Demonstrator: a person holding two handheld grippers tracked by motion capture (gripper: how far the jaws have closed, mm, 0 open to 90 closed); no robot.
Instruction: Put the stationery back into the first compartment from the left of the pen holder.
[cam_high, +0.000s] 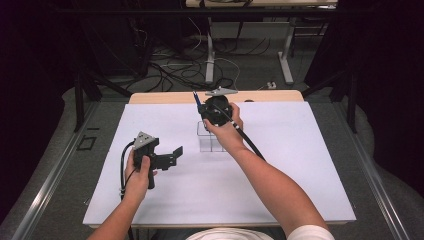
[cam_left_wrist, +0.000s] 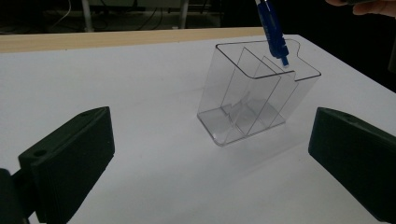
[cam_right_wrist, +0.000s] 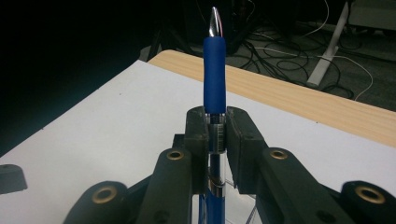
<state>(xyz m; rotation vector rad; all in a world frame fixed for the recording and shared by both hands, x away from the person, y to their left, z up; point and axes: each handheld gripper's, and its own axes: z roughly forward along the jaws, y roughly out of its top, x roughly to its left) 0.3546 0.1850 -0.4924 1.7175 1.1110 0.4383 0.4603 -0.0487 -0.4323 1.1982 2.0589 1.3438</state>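
A clear plastic holder (cam_high: 210, 141) (cam_left_wrist: 252, 100) with several upright compartments stands mid-board on the white sheet (cam_high: 280, 165). My right gripper (cam_high: 216, 111) (cam_right_wrist: 216, 130) hovers over it, shut on a blue pen (cam_right_wrist: 214, 79) (cam_high: 196, 98). The pen's silver tip points away from the gripper. Its blue rear end (cam_left_wrist: 275, 37) hangs just above the holder's back compartment. My left gripper (cam_high: 174, 156) (cam_left_wrist: 210, 158) sits low to the holder's left, open, with nothing between its fingers (cam_left_wrist: 70, 158).
A wooden table edge (cam_high: 215, 96) runs behind the white sheet. Beyond it are floor cables and table legs (cam_high: 210, 55). Dark drapes flank both sides. White surface lies bare in front of and to the right of the holder.
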